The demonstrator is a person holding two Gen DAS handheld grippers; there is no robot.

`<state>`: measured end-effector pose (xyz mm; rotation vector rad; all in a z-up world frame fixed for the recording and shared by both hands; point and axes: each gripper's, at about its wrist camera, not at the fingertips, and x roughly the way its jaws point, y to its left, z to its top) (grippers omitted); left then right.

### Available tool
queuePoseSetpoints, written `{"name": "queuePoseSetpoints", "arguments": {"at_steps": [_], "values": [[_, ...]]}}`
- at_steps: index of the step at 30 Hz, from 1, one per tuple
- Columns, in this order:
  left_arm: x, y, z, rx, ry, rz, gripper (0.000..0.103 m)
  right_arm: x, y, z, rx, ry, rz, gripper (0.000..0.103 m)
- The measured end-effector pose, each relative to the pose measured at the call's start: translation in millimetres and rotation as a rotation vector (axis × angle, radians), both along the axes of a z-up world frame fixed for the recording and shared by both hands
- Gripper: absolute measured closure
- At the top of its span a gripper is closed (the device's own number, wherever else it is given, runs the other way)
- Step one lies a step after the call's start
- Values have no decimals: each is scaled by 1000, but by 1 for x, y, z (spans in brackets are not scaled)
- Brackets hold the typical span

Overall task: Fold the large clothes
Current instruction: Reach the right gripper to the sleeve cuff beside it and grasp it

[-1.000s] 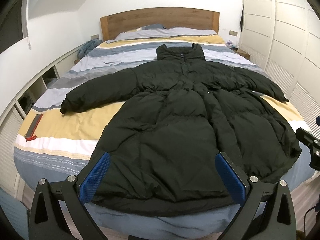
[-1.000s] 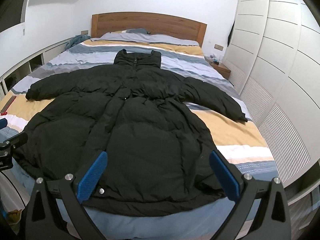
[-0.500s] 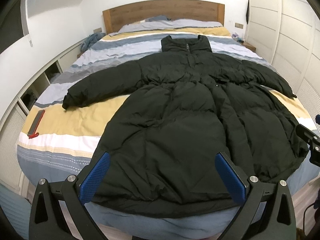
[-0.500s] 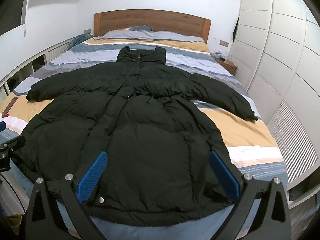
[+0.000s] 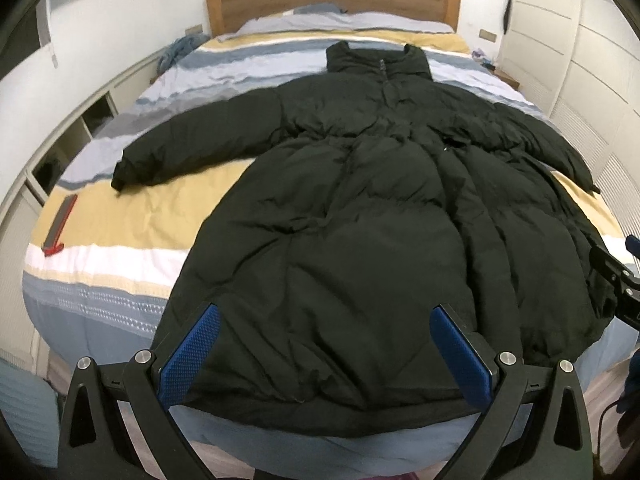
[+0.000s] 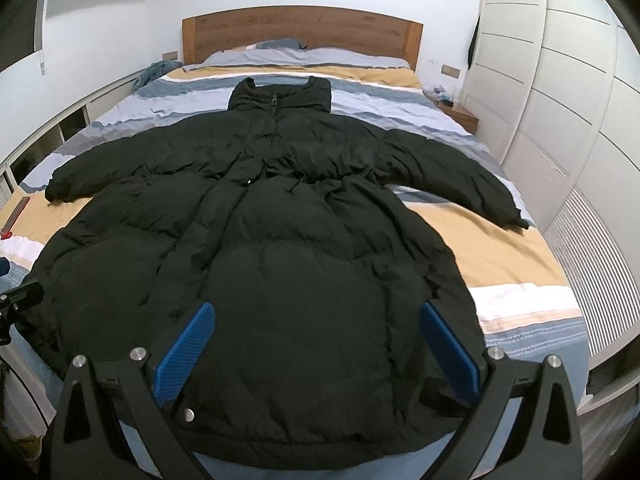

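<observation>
A long black puffer coat (image 5: 360,240) lies flat, front up, on the striped bed, collar toward the headboard and both sleeves spread sideways; it also shows in the right wrist view (image 6: 288,264). My left gripper (image 5: 325,354) is open and empty, hovering over the coat's hem on its left half. My right gripper (image 6: 316,350) is open and empty over the hem's right half. Each gripper's edge shows in the other's view, the right one (image 5: 612,276) and the left one (image 6: 16,300).
The bed (image 5: 120,248) has a striped cover and a wooden headboard (image 5: 332,0). A red-edged flat object (image 5: 60,226) lies on the bed's left side. White wardrobes (image 6: 560,100) line the right wall, low shelving (image 5: 60,148) the left. A nightstand (image 6: 460,114) stands by the headboard.
Both grippers have moved forward and a little higher over the coat's hem, so the coat fills more of each view. The coat has not moved.
</observation>
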<state>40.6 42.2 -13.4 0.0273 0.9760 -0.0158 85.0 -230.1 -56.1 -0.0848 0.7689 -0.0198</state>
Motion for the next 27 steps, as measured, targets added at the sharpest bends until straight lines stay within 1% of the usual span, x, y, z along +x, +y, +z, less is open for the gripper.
{"name": "queuePoseSetpoints", "arguments": {"at_steps": [3,6,8,12,14,16,19,20,22,25,27], "values": [[5,6,-6,-8,32,19,1,8,2,-4,4,8,14,0],[7,9,-9,9,47,39,1,17,4,-8,12,17,26,0],[13,10,-9,37,51,57,1,24,4,-10,19,22,34,0],[30,14,3,52,20,87,1,43,-4,-8,31,18,38,0],[41,14,14,59,-19,101,1,54,-11,-3,40,8,29,0],[52,16,26,40,-62,110,1,69,-23,4,50,-10,11,0],[67,19,39,21,-114,124,1,99,-54,18,83,-43,-33,0],[74,19,42,17,-121,113,1,108,-67,20,94,-50,-52,0],[88,18,45,20,-117,87,1,130,-96,25,109,-62,-102,0],[103,19,47,14,-111,77,1,160,-138,26,144,-66,-168,0],[112,21,46,13,-100,84,1,183,-176,21,206,-52,-223,0]]}}
